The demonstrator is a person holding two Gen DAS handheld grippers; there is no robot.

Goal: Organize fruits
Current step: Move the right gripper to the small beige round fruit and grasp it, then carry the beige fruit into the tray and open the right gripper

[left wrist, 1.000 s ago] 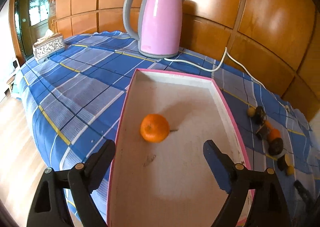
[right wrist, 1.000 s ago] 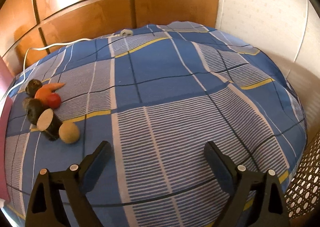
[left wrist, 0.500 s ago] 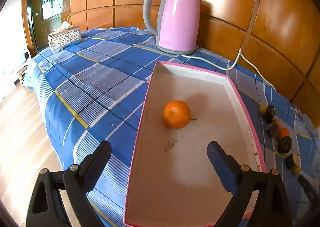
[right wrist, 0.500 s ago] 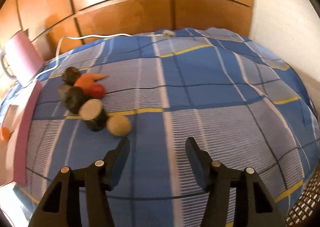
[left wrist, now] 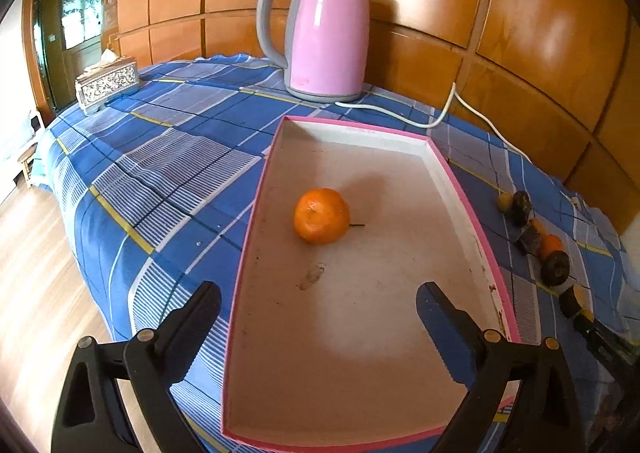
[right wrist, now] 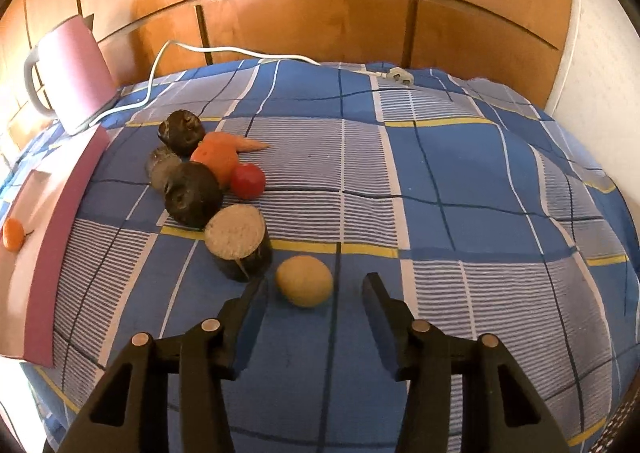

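An orange mandarin (left wrist: 321, 215) lies in a pink-rimmed shallow box (left wrist: 476, 213) on the blue plaid cloth. My left gripper (left wrist: 318, 303) is open and empty above the box's near half. In the right wrist view, my right gripper (right wrist: 316, 293) is open, its fingers either side of a pale yellow round fruit (right wrist: 305, 280) just ahead. Behind it lie a cut dark piece with a pale face (right wrist: 239, 244), dark round fruits (right wrist: 193, 194), a red one (right wrist: 248, 181) and a carrot (right wrist: 224, 153). The box (right wrist: 60, 213) is at the left.
A pink kettle (left wrist: 324, 33) stands behind the box, its white cord (left wrist: 448, 113) trailing right along the wood-panelled wall. A patterned tissue box (left wrist: 107, 84) sits far left. The table edge drops to a wooden floor (left wrist: 32, 273) on the left.
My right gripper has swung left and forward to the fruit pile and narrowed, now bracketing the yellow fruit. My left gripper has drawn back and up from the box; the mandarin has not moved.
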